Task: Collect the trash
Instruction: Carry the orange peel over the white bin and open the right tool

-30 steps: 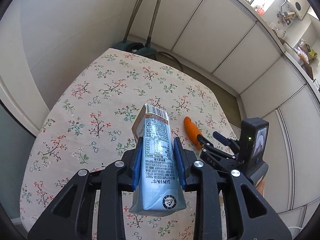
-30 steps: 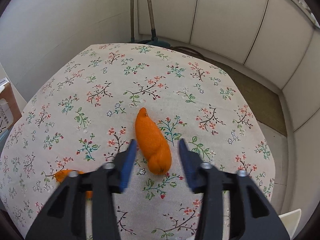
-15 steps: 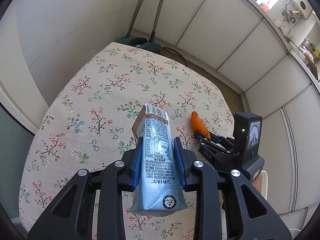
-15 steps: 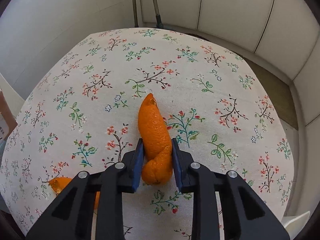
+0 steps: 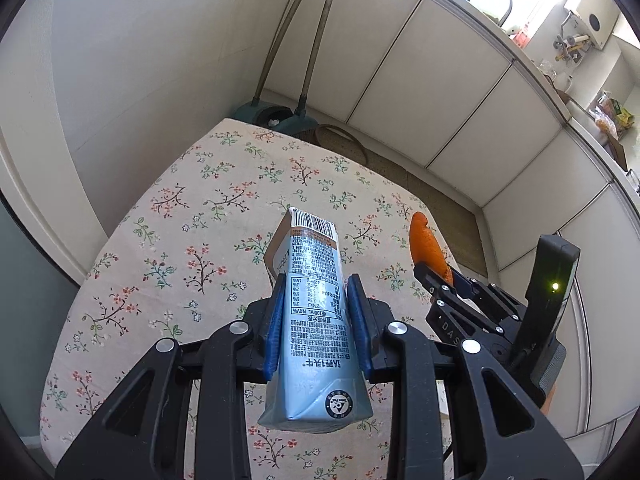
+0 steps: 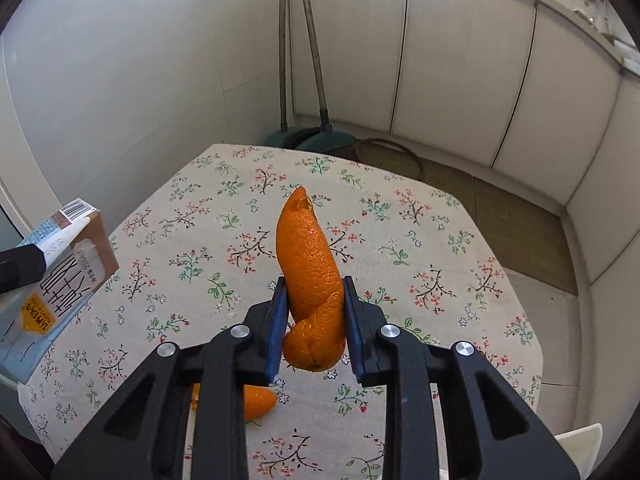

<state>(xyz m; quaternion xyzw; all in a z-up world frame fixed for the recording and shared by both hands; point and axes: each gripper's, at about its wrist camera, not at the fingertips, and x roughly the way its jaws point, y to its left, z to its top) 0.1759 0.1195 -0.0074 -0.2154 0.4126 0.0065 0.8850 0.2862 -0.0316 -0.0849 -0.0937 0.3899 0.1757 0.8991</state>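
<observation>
Both grippers grip trash above the floral surface (image 6: 440, 240). Left gripper (image 5: 316, 320) clamps a drink carton (image 5: 316, 312); right gripper (image 6: 314, 320) pinches an orange peel (image 6: 310, 276). Another peel piece (image 6: 256, 402) lies at 7 o'clock.

Carton (image 5: 314, 320): glossy coated paperboard, printed, light glare on face. Orange peel (image 6: 310, 276): pitted, dimpled skin, slight sheen. Both grippers, left (image 5: 316, 320) and right (image 6: 314, 316): matt black plastic, blue rubbery pads (image 6: 277, 324), shiny metal screws. Desk (image 6: 420, 248): matt floral cloth. Second peel (image 6: 256, 400) at 7 o'clock: same pitted skin.
</observation>
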